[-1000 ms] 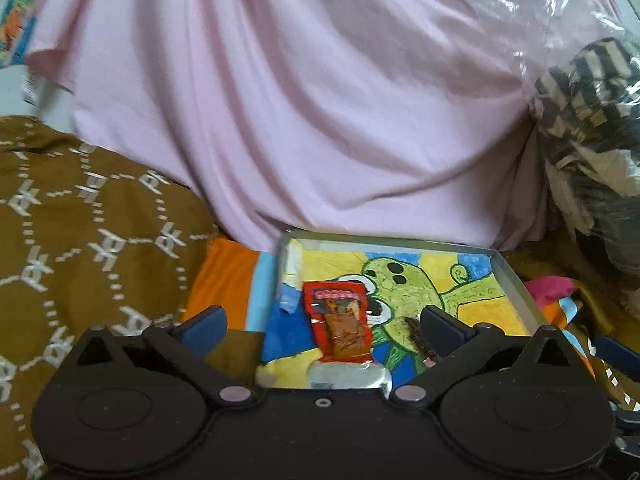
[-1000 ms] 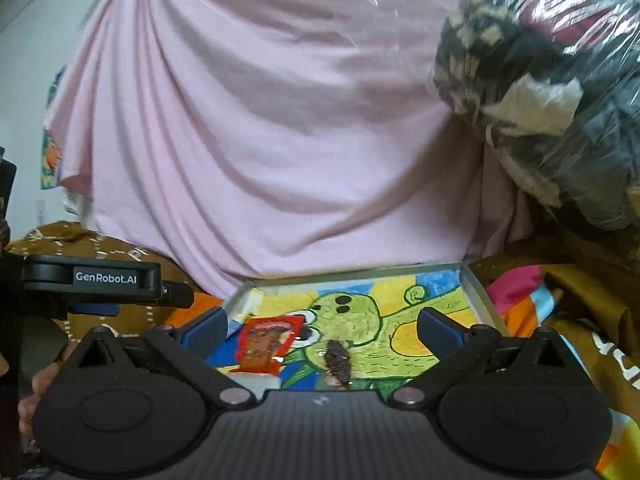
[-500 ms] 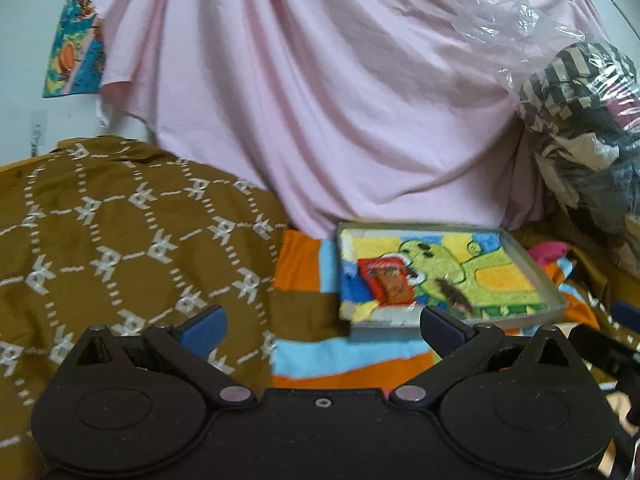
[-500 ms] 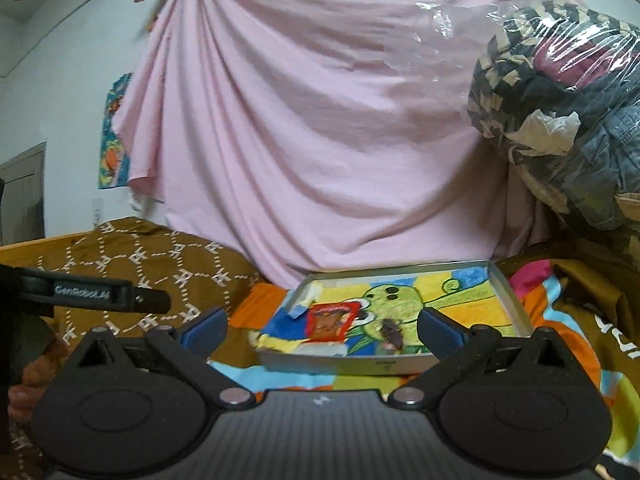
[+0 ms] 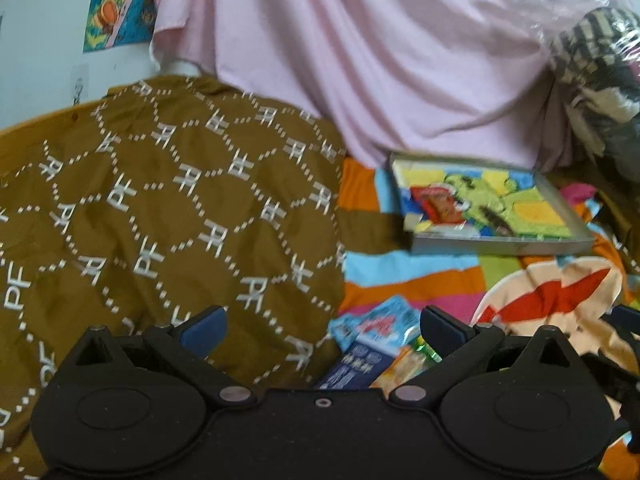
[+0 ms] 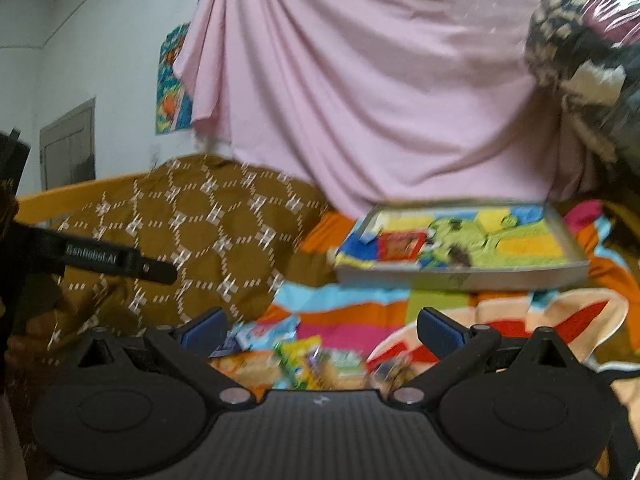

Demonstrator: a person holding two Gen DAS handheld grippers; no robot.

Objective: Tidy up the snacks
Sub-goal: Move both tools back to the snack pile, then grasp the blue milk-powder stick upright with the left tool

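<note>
Both tools, left [image 5: 322, 330] and right [image 6: 320, 326], are spread and empty. I see the snack packets [image 6: 298, 354] heaped low in the frame, just ahead between my right tool's fingers, so that hand looks nearer. Crinkly, bright wrappers; tray [image 6: 460, 274] sits upper right.

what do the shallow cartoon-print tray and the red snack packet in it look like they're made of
The shallow cartoon-print tray looks like thin metal, possibly tin: plain grey, dull-shining side walls with crisp folded edges around a printed base. The red snack packet looks like glossy plastic film, flat and printed, with a bright glare streak in the left wrist view. Blur leaves both uncertain.
</note>
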